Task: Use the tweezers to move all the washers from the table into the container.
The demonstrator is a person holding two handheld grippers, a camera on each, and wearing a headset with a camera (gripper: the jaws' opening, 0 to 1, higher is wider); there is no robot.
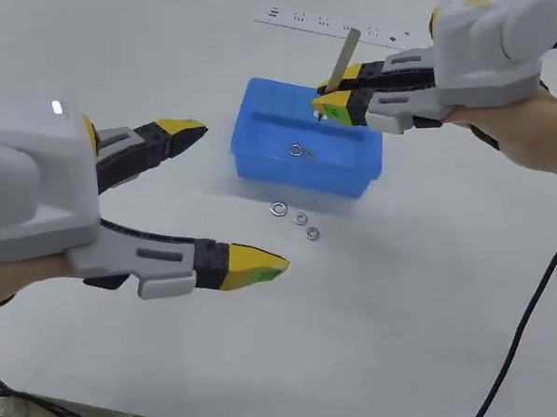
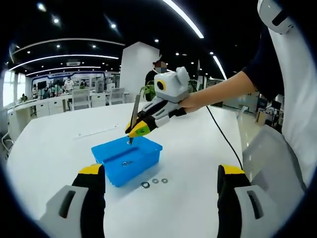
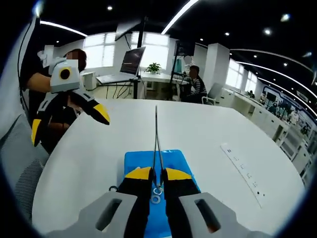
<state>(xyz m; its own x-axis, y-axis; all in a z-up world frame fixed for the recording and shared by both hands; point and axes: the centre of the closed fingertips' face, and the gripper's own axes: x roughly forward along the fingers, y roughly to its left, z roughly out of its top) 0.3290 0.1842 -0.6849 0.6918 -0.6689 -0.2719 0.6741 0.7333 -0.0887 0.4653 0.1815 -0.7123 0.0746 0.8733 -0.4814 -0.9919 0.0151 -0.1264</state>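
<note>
The right gripper [image 1: 338, 91] has its jaws closed narrow on the tweezers [image 1: 349, 46], which it holds steeply tilted, tips down over the far right part of the blue container [image 1: 305, 172]. Whether the tips carry anything is too small to tell. One washer [image 1: 299, 151] lies flat on the container floor. Three washers [image 1: 301, 218] lie in a short row on the worktop [image 1: 377, 306], just beside the container's near wall and close to one another. The left gripper [image 1: 220, 197] hovers over the worktop's near left part, jaws spread wide and holding nothing, well apart from the container. A ruler [image 1: 325, 21] lies towards the far edge and a cable [image 1: 535, 298] crosses the near right corner; neither is near the work. Judgement: the task is partly done, with three transfers outstanding. Risks noted: the washers are thin and lie flat on a smooth surface, so the tweezer tips may skid off a rim and flick a washer away or into its neighbours. The tweezers are clamped across a narrow section and could twist or slip between the jaws, which would misalign the tips. The container looks light and is unsecured, so a low pass of the gripper over its near wall could shove it onto the row of washers.
</note>
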